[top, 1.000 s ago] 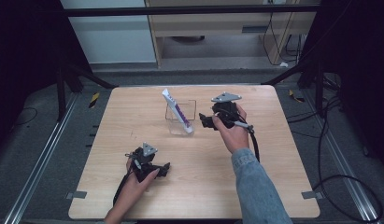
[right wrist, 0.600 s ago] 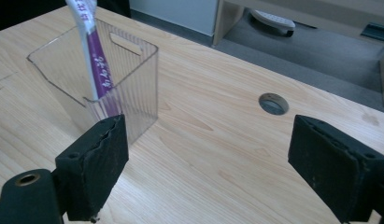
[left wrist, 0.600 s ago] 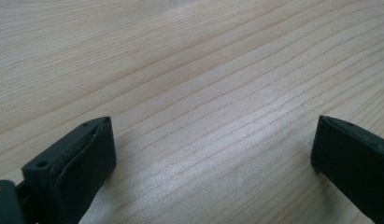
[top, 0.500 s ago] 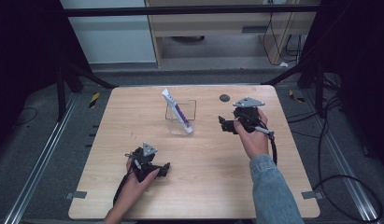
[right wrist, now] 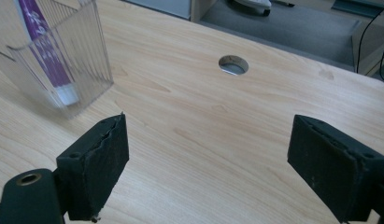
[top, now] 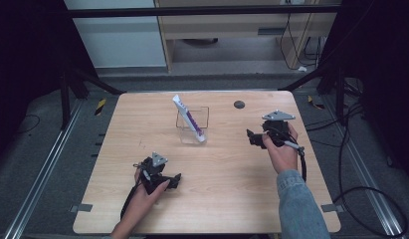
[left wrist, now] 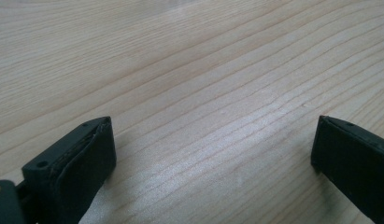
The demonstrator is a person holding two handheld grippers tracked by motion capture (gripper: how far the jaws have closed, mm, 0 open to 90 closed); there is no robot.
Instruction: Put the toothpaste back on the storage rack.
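Centrally on the pale wooden table (top: 217,199) stands a clear, square-sided plastic holder (top: 193,125), and a white toothpaste tube with purple lettering (top: 188,119) leans inside it, its flat end sticking up over the rim toward the far left and its cap end down at the base. In the right gripper view the same holder (right wrist: 63,70) sits at the upper left with the tube (right wrist: 45,51) slanting through it.

Well to the right of the holder, the right gripper (top: 252,138) is held above the wood in the person's right hand (top: 281,149), pointing left toward the holder; its jaws stand wide apart with nothing between them. A small round hole in the tabletop (top: 239,104) lies beyond it, near the far edge.

Near the front edge, the left gripper (top: 174,180) rests low on the table in the left hand (top: 147,191), pointing right, jaws likewise spread over bare wood grain and empty.
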